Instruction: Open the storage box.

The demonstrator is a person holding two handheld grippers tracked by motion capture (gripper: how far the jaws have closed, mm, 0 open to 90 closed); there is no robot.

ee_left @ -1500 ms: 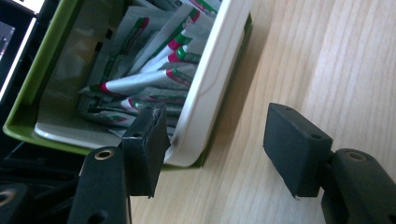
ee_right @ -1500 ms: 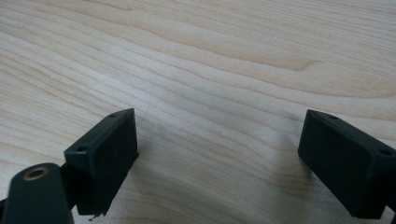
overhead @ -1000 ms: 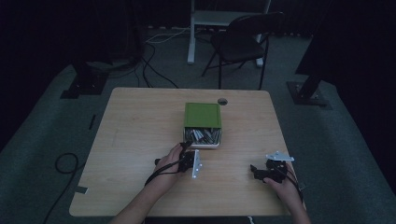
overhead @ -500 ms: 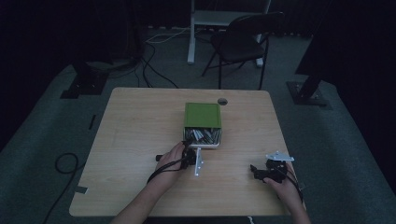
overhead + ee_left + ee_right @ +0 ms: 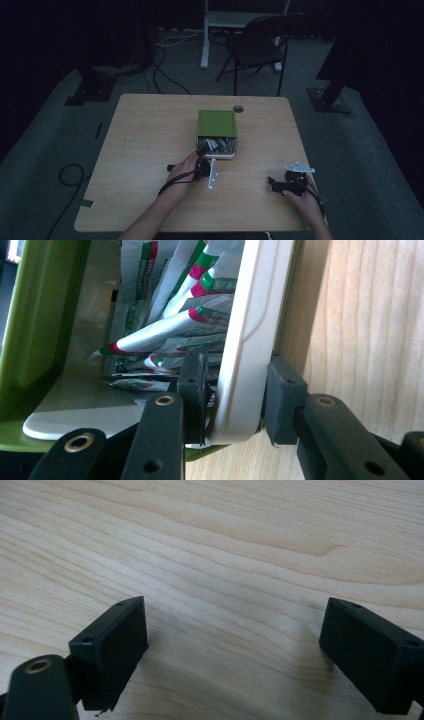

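Moved since the earlier high-view frames: left gripper (image 5: 204, 169) only, and slightly; its jaws have just been closing, with the tray's near wall between them. Box, tray and right gripper sit as before.

Item 1, left gripper (image 5: 235, 400). Near the table's front-centre, just in front of the box. Clamped on the white tray (image 5: 250, 340) wall: one pad inside among the sachets, the other outside against the wall's outer face. Grip sits at a rounded corner of the tray.

Item 2, box (image 5: 216, 124). Green sleeve, mid-table, a little right of centre, below the round hole (image 5: 238, 108) near the back edge. Long axis runs back edge to front edge. The tray (image 5: 216, 154) stands partly out of the sleeve's front end, toward the person.

Item 3, sachets (image 5: 165, 332). White with green and pink bands, heaped loose inside the tray; count not readable.

Item 4, right gripper (image 5: 276, 184). Toward the front-right corner, well apart from the box. Jaws spread wide over bare table (image 5: 225, 540), nothing between them.

Governing relation: the tray lies directly ahead of the left gripper, and the sleeve's long axis points straight at that hand. Judgement: the drawer slides along that axis, so a pull toward the front edge should draw it further out; a sideways pull would likely drag the whole box. The sleeve has nothing bracing it; the right gripper is the farther one.
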